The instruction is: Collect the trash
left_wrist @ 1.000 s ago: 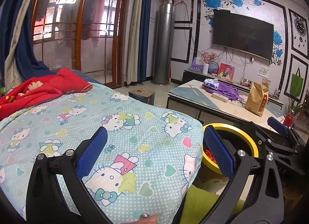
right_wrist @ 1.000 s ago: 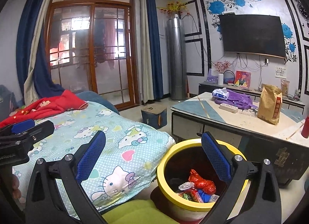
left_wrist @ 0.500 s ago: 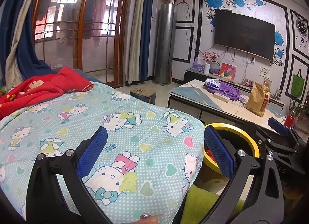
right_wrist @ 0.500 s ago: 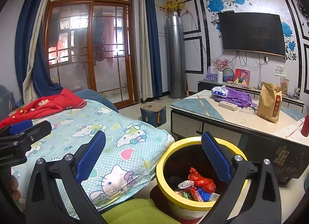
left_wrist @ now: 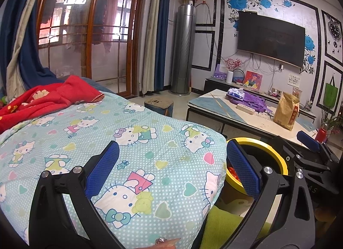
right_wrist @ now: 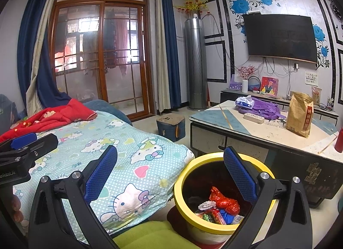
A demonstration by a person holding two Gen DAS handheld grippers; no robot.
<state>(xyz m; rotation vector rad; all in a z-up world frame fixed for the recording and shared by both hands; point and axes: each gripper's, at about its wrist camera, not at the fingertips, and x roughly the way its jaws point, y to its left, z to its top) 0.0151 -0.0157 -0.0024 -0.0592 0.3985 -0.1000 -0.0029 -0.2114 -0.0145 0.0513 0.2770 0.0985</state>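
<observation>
A yellow-rimmed trash bin (right_wrist: pixel 182 193) stands on the floor beside the bed. It holds several wrappers, among them a red one (right_wrist: pixel 225 200). My right gripper (right_wrist: pixel 170 167) is open and empty, held above the bin and the bed's corner. My left gripper (left_wrist: pixel 172 163) is open and empty over the Hello Kitty blanket (left_wrist: pixel 128 141). The bin's rim also shows in the left wrist view (left_wrist: pixel 276 152), partly hidden by the right gripper's body (left_wrist: pixel 308 156).
A red blanket (right_wrist: pixel 49 116) lies at the bed's far end. A coffee table (right_wrist: pixel 268 139) with a brown paper bag (right_wrist: pixel 300 116), purple cloth and power strip stands right of the bin. A small stool (right_wrist: pixel 170 125) sits on the floor beyond. A green cushion (right_wrist: pixel 150 236) lies below.
Both grippers have drifted slightly; the views have barely shifted. Both stay open and empty.
</observation>
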